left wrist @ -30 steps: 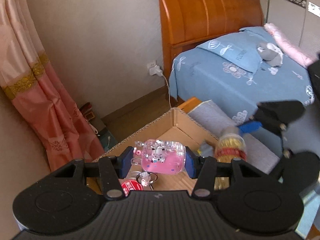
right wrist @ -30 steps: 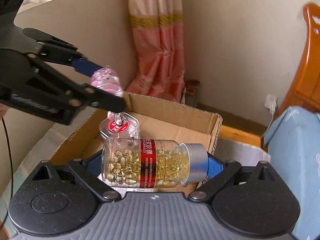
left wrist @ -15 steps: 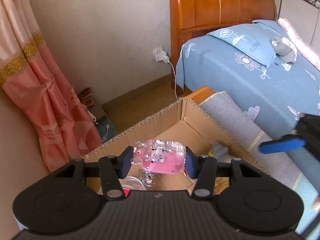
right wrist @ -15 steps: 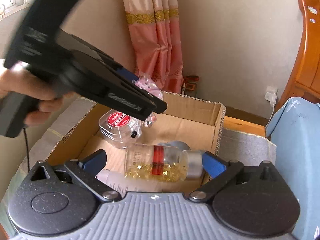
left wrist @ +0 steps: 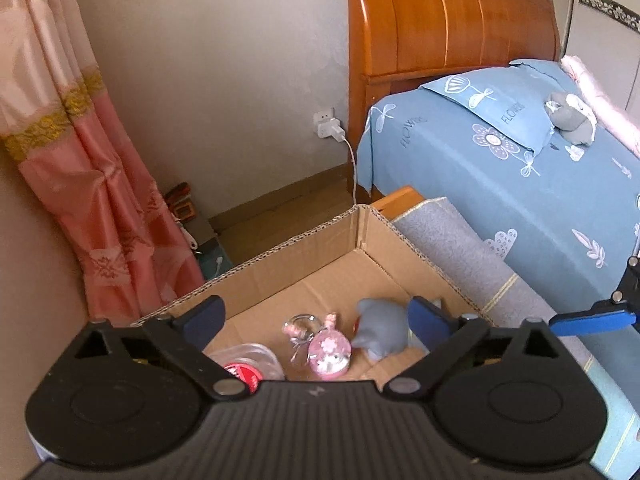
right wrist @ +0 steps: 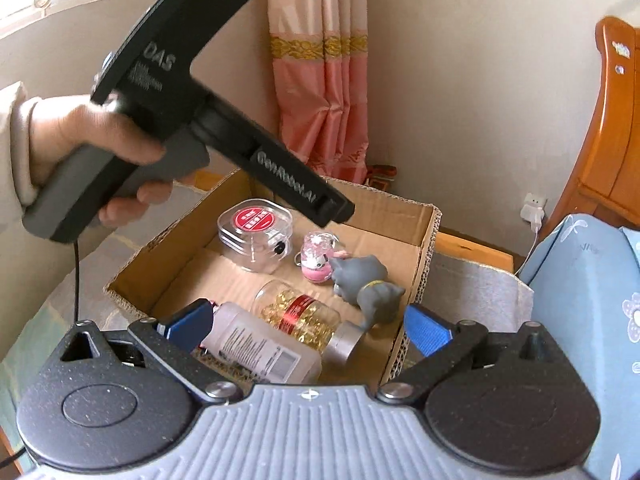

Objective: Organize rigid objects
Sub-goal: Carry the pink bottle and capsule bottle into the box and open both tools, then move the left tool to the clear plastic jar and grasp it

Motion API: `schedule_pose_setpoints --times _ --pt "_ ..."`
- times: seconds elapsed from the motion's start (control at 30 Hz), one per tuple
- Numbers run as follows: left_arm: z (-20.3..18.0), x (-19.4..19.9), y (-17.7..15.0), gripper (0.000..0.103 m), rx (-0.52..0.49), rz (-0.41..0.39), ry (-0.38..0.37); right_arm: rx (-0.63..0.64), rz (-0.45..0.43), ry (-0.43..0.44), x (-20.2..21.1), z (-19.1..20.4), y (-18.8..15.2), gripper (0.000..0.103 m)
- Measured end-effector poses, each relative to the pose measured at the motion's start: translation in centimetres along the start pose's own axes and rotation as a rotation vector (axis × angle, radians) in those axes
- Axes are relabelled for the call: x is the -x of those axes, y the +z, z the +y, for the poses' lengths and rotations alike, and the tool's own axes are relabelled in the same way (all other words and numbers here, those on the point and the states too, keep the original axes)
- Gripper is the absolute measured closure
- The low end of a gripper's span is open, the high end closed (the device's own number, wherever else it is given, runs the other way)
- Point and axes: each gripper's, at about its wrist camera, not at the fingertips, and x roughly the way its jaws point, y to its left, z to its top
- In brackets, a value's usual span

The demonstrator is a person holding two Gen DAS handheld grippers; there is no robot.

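Note:
An open cardboard box point(right wrist: 428, 236) holds a pink keychain toy point(right wrist: 316, 258), a clear case with a red label point(right wrist: 256, 236), a bottle of yellow capsules point(right wrist: 304, 316), a white bottle point(right wrist: 260, 344) and a grey animal figure point(right wrist: 366, 286). My left gripper point(left wrist: 316, 316) is open and empty above the box, over the pink toy point(left wrist: 330, 354), the grey figure point(left wrist: 378, 332) and the clear case point(left wrist: 248, 364). My right gripper point(right wrist: 308, 324) is open and empty above the box's near edge. The left gripper also shows in the right wrist view point(right wrist: 336, 212).
The box point(left wrist: 304, 248) sits on a grey cloth point(left wrist: 460, 252) beside a blue bed point(left wrist: 520, 168) with a wooden headboard point(left wrist: 440, 20). A pink curtain point(left wrist: 80, 160) hangs on the left. A wall socket with a charger point(left wrist: 330, 130) is behind.
My left gripper opened and let go of the pink toy, which now lies in the box. My right gripper let go of the capsule bottle earlier; it lies in the box.

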Motion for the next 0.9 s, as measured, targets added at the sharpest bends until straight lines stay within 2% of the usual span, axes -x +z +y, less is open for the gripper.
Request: schedule_pose_setpoints --times 0.27,0.43,0.63,0.9 --pt "-1.4 4.2 -1.8 0.005 -0.054 -0.046 0.094 0.01 -0.024 -0.016 1.8 1.4 -1.6 0.0" --pt "-2.0 7.3 -3.7 0.003 -0.001 -0.053 0.076 -0.018 -0.041 -0.049 2.8 1.9 -3.0 0.0" --pt "-2.9 10.6 -6.5 0.003 0.03 -0.058 0.103 -0.056 -0.06 -0.055 3.9 2.7 -4.7 0.0" --pt "-4.5 13.1 -11.5 0.002 0.07 -0.04 0.112 -0.046 -0.065 -0.128 4.5 3.9 -7.6 0.0"
